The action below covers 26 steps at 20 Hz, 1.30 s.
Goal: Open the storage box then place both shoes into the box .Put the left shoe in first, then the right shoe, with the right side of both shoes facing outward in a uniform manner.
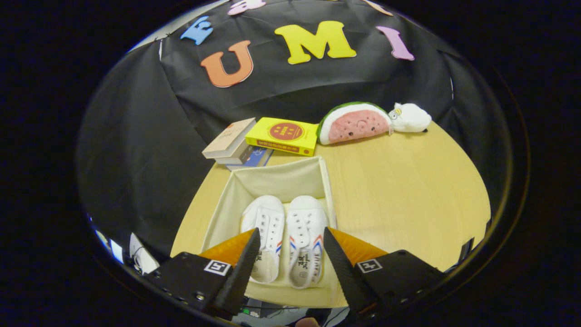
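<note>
From where I sit at the controls, starting at the left, there is a stack of books [236,145] at the far edge of the wooden table [399,190], then a yellow book [283,136] just beside it. Nearer me stands the storage box [218,213], open at the top, its cream fabric walls upright. Inside it both shoes lie side by side, touching or nearly so: the left-hand shoe [265,227] and the right-hand shoe [305,236]. I cannot tell for certain which is the left shoe and which the right.

The relation that matters to me: the shoes lie straight ahead of and below my gripper [290,259], their long axes running away from me along the line of the fingers, toes toward the far wall of the box, heels toward me. My fingers are spread wide and pinching nothing; the heels of both shoes show in the gap between them, with the left finger overlapping the left-hand shoe's outer edge.

I judge the placing step to be finished or nearly so, since both shoes rest in the box. If any move remains it is a straight pull back and up, keeping the fingers clear of the box walls.

Further right, beyond the box, a watermelon plush [356,123] touches a small white plush [408,118]
</note>
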Tool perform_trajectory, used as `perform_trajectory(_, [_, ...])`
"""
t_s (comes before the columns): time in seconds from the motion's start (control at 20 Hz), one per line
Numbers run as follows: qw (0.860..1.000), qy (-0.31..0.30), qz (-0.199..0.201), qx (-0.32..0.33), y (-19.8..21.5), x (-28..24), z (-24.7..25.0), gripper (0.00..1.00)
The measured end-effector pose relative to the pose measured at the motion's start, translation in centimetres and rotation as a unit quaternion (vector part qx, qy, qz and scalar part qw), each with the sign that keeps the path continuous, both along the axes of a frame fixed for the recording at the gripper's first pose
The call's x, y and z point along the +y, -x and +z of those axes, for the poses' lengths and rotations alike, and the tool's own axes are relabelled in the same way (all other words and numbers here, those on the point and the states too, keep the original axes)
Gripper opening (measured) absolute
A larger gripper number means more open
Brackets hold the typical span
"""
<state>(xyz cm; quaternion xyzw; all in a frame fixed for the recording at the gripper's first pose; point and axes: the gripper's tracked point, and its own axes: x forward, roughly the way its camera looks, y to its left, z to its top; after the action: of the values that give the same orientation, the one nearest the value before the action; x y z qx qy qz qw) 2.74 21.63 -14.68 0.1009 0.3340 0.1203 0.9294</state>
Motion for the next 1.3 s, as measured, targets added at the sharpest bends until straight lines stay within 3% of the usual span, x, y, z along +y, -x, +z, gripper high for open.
perform_trajectory(0.1, [1.000, 0.008, -0.014, -0.019, -0.2, -1.9, 1.2, 0.90])
perform_trajectory(0.3, [0.994, 0.063, -0.059, -0.069, -0.5, -8.6, 3.5, 0.90])
perform_trajectory(0.65, [0.971, 0.126, -0.106, -0.173, 0.2, -18.8, 12.6, 0.90])
perform_trajectory(0.9, [0.954, 0.139, -0.116, -0.239, 1.0, -20.3, 18.4, 0.91])
perform_trajectory(1.3, [0.959, 0.101, -0.112, -0.239, 2.7, -18.1, 19.2, 0.95])
